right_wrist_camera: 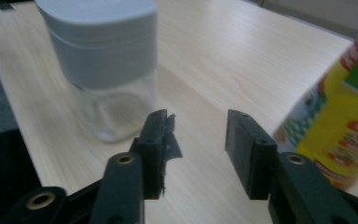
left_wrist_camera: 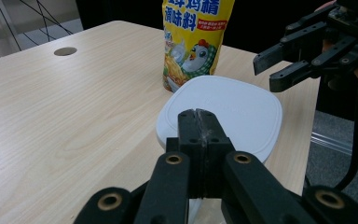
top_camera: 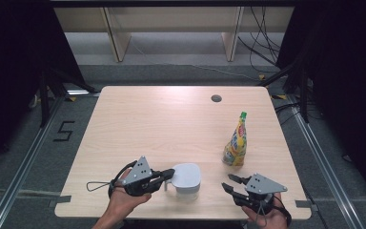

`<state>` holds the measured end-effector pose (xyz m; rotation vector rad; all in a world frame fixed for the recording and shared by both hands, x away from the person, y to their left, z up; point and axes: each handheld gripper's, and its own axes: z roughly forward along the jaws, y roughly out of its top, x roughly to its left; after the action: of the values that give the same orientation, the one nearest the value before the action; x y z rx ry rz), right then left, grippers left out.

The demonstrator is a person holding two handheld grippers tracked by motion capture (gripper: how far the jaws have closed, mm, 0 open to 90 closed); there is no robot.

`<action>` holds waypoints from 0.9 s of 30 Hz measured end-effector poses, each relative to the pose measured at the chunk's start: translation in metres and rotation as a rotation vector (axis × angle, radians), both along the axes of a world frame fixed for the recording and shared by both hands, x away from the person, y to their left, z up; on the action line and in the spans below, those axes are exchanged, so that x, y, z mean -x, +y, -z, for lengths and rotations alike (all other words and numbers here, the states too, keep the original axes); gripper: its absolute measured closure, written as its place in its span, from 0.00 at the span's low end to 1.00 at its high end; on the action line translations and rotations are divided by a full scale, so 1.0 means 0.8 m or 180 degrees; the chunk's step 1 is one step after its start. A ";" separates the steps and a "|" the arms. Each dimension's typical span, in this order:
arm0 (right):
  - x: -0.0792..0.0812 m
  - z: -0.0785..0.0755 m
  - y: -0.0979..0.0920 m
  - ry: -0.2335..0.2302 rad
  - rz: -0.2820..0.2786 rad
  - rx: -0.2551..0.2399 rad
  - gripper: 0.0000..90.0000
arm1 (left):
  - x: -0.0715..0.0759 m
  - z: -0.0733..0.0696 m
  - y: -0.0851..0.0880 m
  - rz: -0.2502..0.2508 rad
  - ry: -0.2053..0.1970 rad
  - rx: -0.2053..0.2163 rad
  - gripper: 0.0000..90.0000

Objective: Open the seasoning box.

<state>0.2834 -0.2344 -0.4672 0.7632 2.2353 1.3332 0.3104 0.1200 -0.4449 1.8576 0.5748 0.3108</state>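
- Here, a clear jar (top_camera: 186, 183) with a grey-white lid (left_wrist_camera: 223, 109) stands near the front edge of the wooden table (top_camera: 162, 124).
- The left gripper (top_camera: 169, 175) has its jaws pressed together, tips at the jar's lid.
- The right gripper (top_camera: 231, 182) hovers with jaws apart, holding nothing.
- A yellow seasoning pouch (top_camera: 236, 142) stands upright just beyond.

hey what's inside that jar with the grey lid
The jar looks empty through its clear lower wall, perhaps a faint residue at the bottom. The lid and its deep skirt hide the upper part.
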 end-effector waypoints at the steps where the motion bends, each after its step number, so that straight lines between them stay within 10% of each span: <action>1: 0.001 -0.002 0.002 -0.0027 -0.0025 -0.0026 0.73 | 0.000 0.000 0.000 -0.0007 -0.0001 0.0003 0.99; 27: -0.004 -0.013 0.042 -0.0154 -0.0263 -0.0121 0.96 | 0.002 0.006 0.009 -0.0100 0.0024 0.0100 0.99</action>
<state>0.2865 -0.2008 -0.4566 0.6508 2.2311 1.4211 0.3085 0.1270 -0.4499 1.8218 0.6114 0.3140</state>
